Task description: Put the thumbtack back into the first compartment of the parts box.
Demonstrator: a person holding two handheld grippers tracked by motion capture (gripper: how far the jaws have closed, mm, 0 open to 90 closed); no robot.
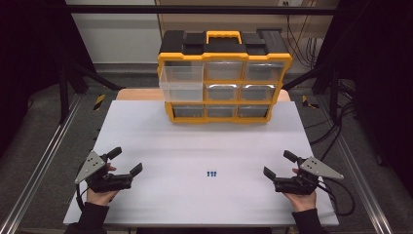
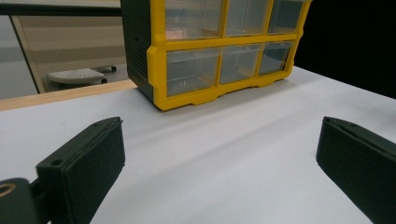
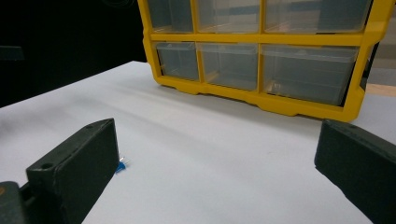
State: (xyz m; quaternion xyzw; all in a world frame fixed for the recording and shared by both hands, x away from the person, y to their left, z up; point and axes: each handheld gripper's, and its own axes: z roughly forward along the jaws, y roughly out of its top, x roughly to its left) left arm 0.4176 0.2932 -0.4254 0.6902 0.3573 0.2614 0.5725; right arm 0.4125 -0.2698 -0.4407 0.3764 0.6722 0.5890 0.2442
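We hold the left gripper [image 1: 127,161] and the right gripper [image 1: 277,164] with jaws spread apart, clamping nothing. The small blue parts [image 1: 211,173] lie between them on the white table [image 1: 146,131], the drawer organizer [image 1: 224,78] well beyond.

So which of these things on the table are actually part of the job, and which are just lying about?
Part of the job, as far as I can judge:
- small blue parts, mid-table
- yellow drawer cabinet, with one drawer pulled out
- left hand-held gripper and right hand-held gripper, both open

Just lying about:
- cables on the floor beside the table
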